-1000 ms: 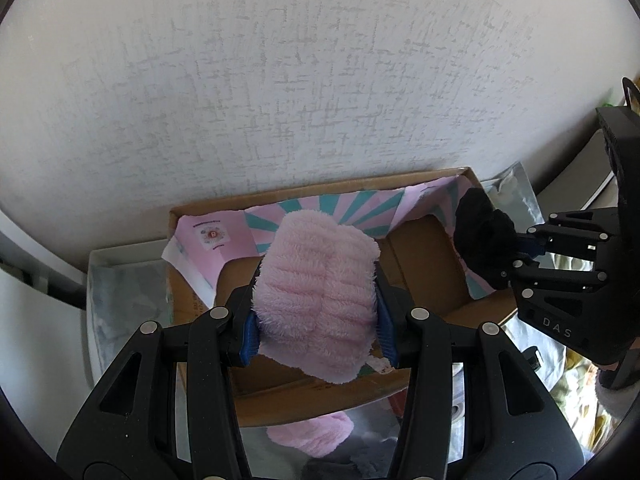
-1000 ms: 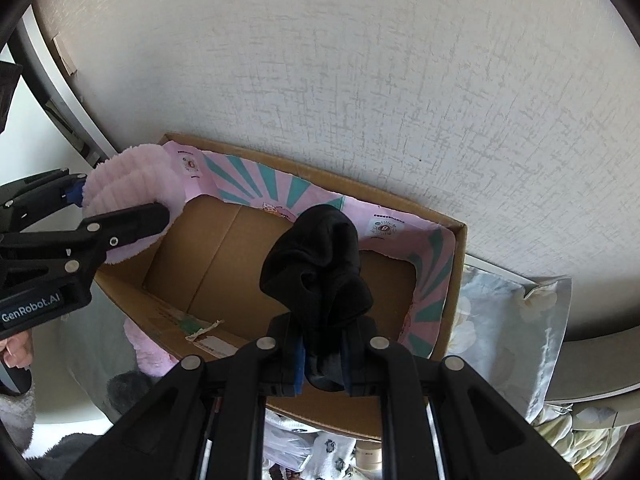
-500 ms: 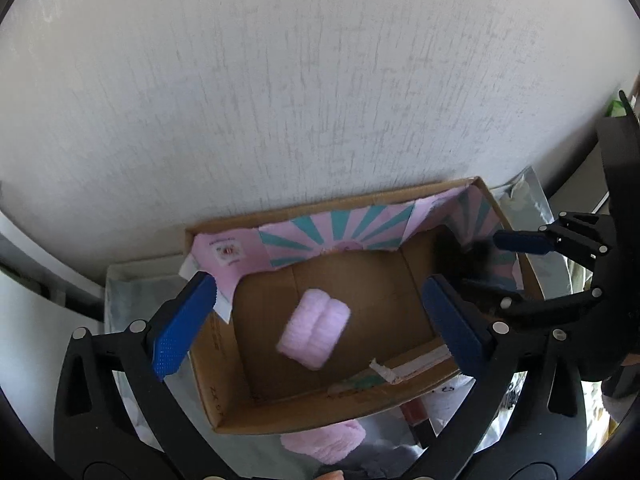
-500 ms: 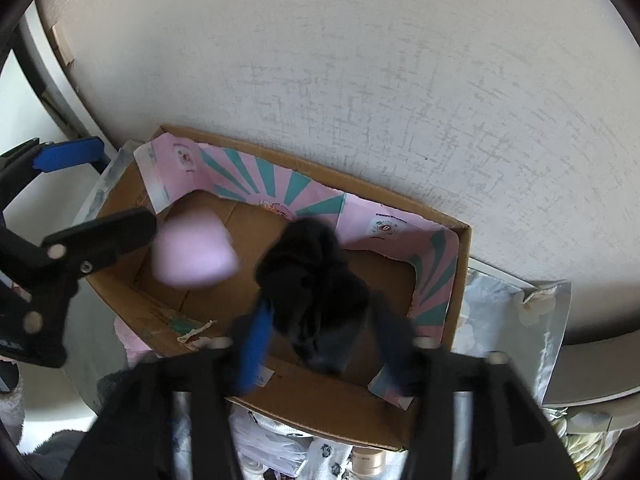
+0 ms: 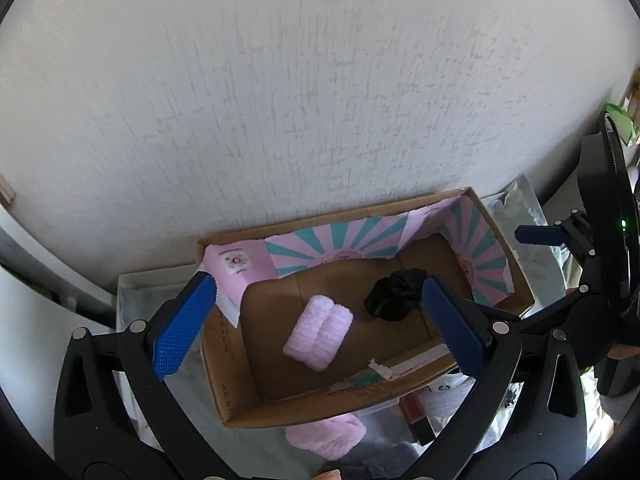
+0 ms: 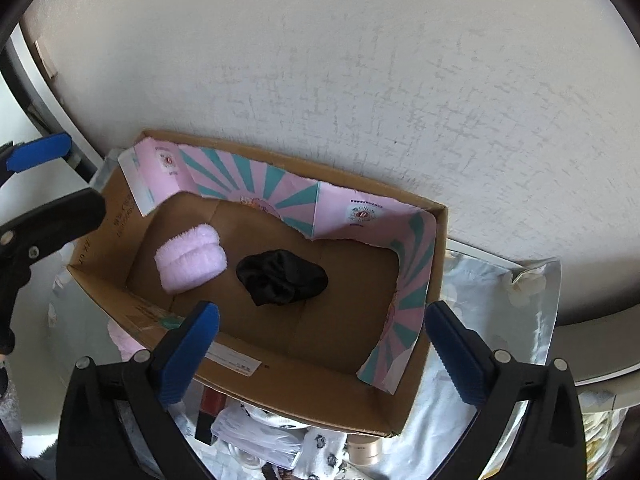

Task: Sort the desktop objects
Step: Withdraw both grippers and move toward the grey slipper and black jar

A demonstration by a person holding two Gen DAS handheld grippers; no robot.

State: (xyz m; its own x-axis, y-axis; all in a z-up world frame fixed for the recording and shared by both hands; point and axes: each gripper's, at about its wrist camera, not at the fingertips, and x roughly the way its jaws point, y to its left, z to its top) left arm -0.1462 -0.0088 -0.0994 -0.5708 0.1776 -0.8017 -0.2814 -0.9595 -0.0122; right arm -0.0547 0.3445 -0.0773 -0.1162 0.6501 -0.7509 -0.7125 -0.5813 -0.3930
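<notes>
An open cardboard box (image 5: 240, 412) with pink and teal lining stands against the wall; it also shows in the right wrist view (image 6: 304, 372). On its floor lie a folded pink fluffy cloth (image 5: 319, 332) (image 6: 191, 258) and a crumpled black cloth (image 5: 396, 295) (image 6: 282, 277), side by side and slightly apart. My left gripper (image 5: 320, 330) is open and empty above the box. My right gripper (image 6: 320, 354) is open and empty above the box's near wall. Each gripper shows at the edge of the other's view.
A textured white wall rises right behind the box. Another pink fluffy cloth (image 5: 326, 436) lies in front of the box. Silvery plastic bags (image 6: 500, 304) and small packets (image 6: 260, 436) surround the box. A white ledge (image 6: 596, 344) curves at the right.
Both grippers opened wide and let go. The pink cloth and the black cloth dropped into the box and now lie on its floor. Both grippers have lifted back a little.
</notes>
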